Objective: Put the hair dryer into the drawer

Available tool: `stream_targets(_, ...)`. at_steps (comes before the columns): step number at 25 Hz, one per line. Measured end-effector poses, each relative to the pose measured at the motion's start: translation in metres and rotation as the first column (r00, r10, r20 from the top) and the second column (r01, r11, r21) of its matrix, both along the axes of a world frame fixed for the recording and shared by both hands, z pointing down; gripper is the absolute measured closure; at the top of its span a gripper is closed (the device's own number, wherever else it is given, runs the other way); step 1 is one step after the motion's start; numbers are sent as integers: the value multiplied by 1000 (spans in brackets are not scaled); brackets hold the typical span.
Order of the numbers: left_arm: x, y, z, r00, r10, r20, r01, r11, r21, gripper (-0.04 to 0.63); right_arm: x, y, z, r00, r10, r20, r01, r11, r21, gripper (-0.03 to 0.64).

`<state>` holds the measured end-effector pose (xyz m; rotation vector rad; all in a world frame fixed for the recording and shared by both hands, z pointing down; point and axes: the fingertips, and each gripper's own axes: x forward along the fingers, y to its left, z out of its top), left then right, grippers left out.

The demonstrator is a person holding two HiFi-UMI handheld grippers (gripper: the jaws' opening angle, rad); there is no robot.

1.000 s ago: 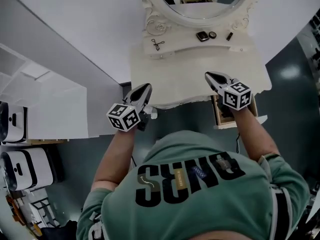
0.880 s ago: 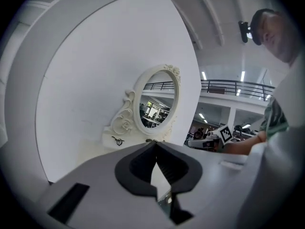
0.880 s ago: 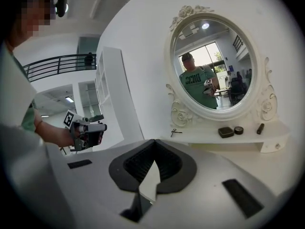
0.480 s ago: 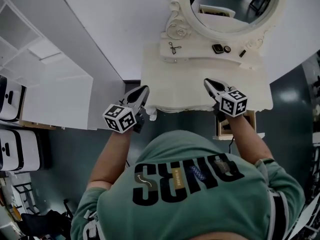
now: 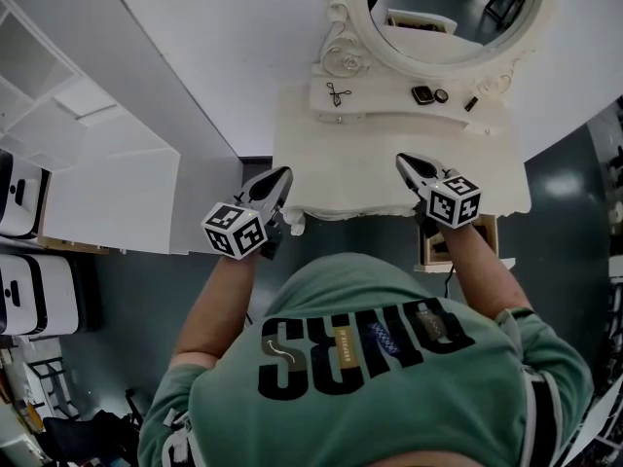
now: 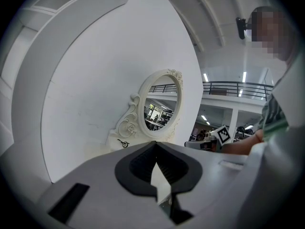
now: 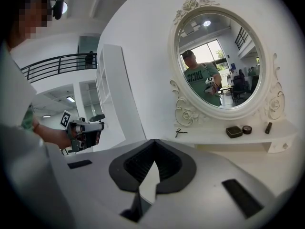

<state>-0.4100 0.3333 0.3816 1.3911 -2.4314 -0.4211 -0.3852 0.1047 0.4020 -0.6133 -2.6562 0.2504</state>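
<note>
left gripper: grey, with a marker cube, at the table's front left corner. Jaws closed tip to tip, nothing between them.
right gripper: same build, over the front edge towards the right. Jaws closed, empty.
cream carved dressing table: carries an oval mirror in an ornate white frame at its back edge.
wood-lined open drawer: pulled out below the front right edge, under the right gripper.
hair dryer: not clearly made out — a dark object lies in the drawer, a thin cord hanging below.
small black scissors: left end of the raised back shelf.
</note>
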Motion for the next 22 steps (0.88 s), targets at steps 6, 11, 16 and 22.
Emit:
stream_targets(6,1,-3,2,1000,7,-2,-7,1000,-5,586,3,2,1,1000,-15,2,15,1000,8,623)
stream_targets(11,3,-5,2,1000,14,-6,-14,1000,-4,586,5,2,-1,1000,-21,4,21,1000,10,623)
stream_targets(16,7,-4,4,1000,19,-14,-19,1000,-9,586,8,4,0,1000,-24,2,24,1000,11,623)
stream_targets(22,8,-5,3,1000,20,-11,-20,1000,-11,586,7,4,-1,999,-32,4,32,999,13,623)
